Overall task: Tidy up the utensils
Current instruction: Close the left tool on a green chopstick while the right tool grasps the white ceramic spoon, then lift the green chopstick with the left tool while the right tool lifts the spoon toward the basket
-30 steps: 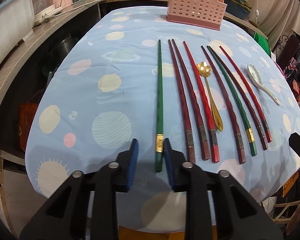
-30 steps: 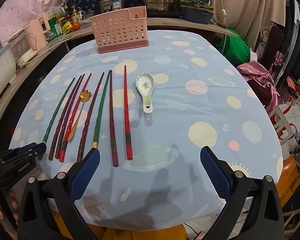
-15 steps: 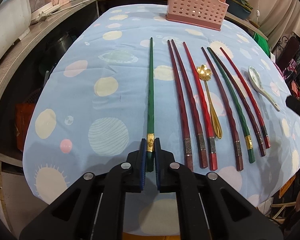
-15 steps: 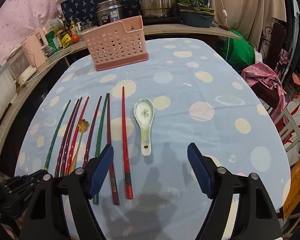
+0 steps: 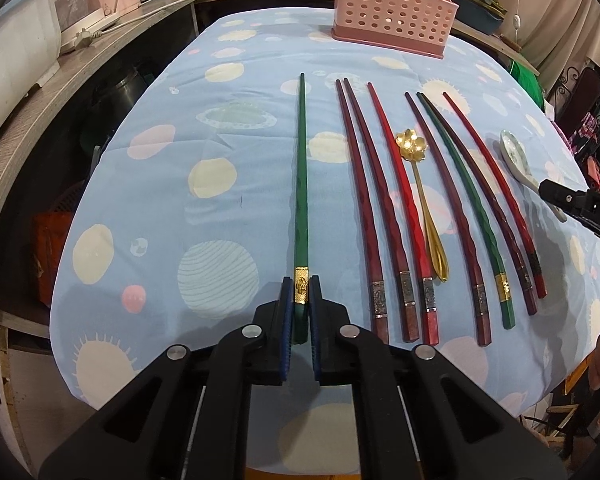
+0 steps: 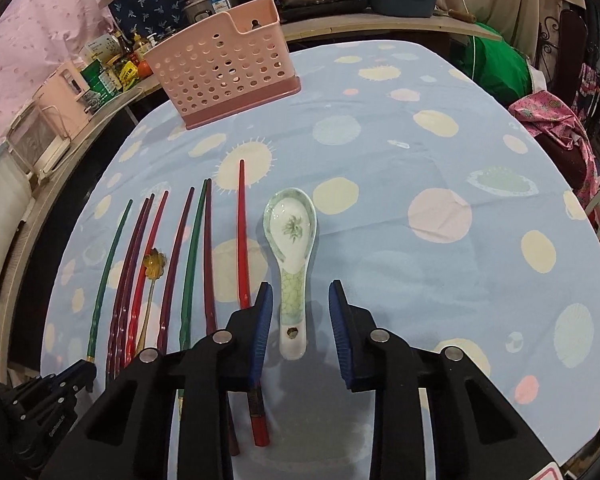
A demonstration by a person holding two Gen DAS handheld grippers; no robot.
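Left gripper (image 5: 301,312) pinching green chopstick (image 5: 301,184) at butt end near table's near edge; stiff, light, slick. Right gripper (image 6: 298,332) spreading around ceramic spoon (image 6: 292,248) handle; fragile, glazed.

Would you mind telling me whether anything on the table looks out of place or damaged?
Nothing looks damaged or spilled. One green chopstick lies apart from the row, clamped in the left gripper, while its green match sits among the red ones.

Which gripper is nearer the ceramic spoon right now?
Right. The right gripper is open with its fingers on either side of the ceramic spoon handle. The left gripper is at the far end of the row, shut on the green chopstick.
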